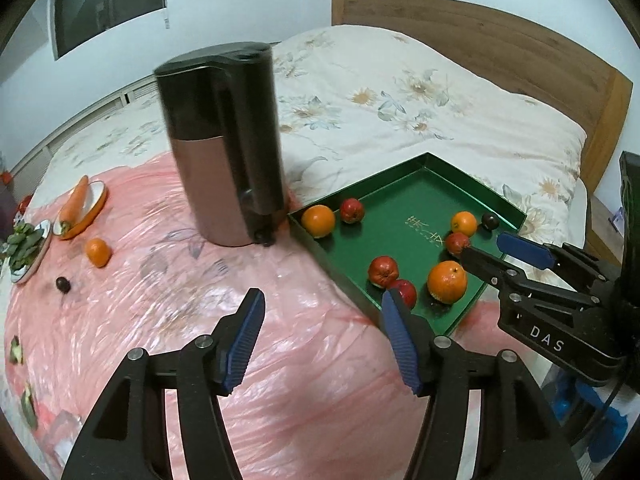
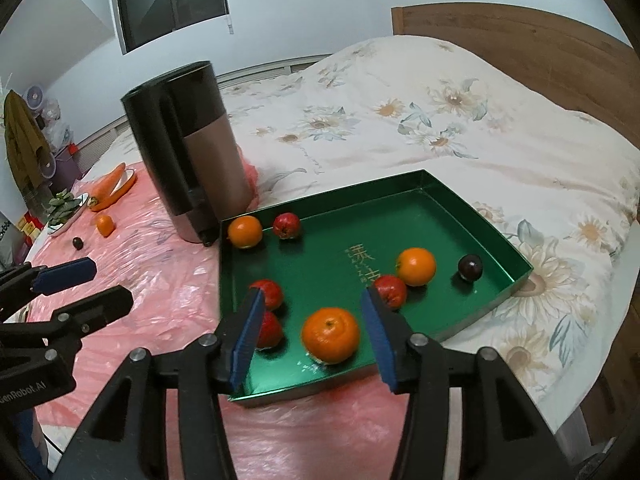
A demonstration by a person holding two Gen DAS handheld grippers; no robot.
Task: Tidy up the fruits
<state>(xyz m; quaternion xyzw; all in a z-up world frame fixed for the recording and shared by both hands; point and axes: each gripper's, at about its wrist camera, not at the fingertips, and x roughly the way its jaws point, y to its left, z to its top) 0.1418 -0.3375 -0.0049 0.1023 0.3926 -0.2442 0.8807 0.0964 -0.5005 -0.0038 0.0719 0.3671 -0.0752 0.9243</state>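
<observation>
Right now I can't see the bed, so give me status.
Left gripper, right gripper open, empty. Eight fruits in green tray. Orange, dark fruit outside. Nothing blocking.

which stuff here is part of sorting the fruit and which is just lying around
Job: green tray with oranges, red fruits and a dark plum; loose orange and loose plum on the pink sheet.
Lying about: kettle, carrot, plate of greens.

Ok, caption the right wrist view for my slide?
Open right gripper above the green tray of oranges, red fruits and a dark plum; kettle behind.
</observation>
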